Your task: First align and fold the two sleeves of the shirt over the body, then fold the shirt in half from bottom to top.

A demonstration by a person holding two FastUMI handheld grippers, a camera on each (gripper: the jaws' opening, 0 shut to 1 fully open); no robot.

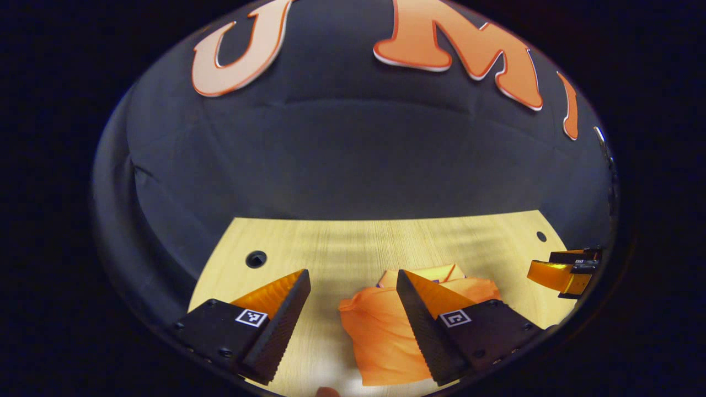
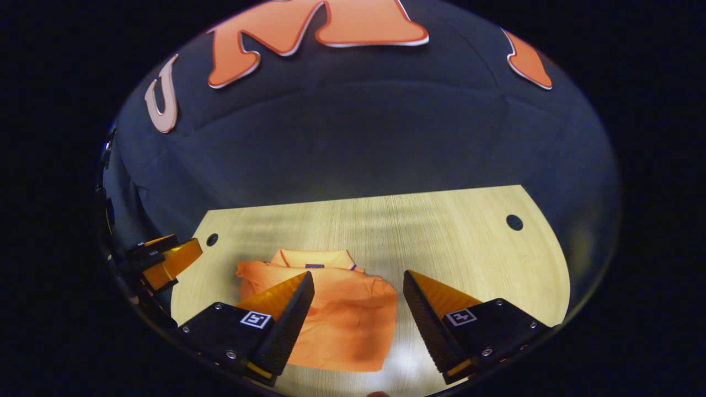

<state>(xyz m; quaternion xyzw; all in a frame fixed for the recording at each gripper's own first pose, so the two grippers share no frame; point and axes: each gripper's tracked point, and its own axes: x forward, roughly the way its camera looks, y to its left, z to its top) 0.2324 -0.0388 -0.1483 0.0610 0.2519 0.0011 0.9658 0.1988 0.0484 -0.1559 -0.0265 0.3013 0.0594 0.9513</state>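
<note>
- Standing wide apart on both tools: left gripper (image 1: 353, 278) and right gripper (image 2: 358, 278) gripping nothing, jaws spread, hovering above the shirt and apparently readying for a pinch.
- Spreading beneath everything: wooden table (image 2: 441, 231), pale and lit from above, carrying the shirt on its near portion.
- Lying flat on that table: orange shirt (image 2: 336, 320), collar (image 2: 311, 258) pointing toward the booth wall, hem edge toward the holder; in the left gripper view the shirt (image 1: 380, 336) showing partly behind the right-hand finger.
- Looking already narrowed: no sleeve sticking out past the body, so judging the sleeve folds likely done and the bottom-to-top fold remaining; not certain, near hem being partly hidden by the fingers.
- Hanging either side of the shirt, probably so each can take one hem corner.
- Showing beyond the shirt: round holes in the tabletop, one hole (image 2: 514, 222) well apart on the far side, another hole (image 1: 256, 258) likewise apart; neither obstructing.
- Blocking nothing: bare wood lying between collar and wall, leaving room for the fold.
</note>
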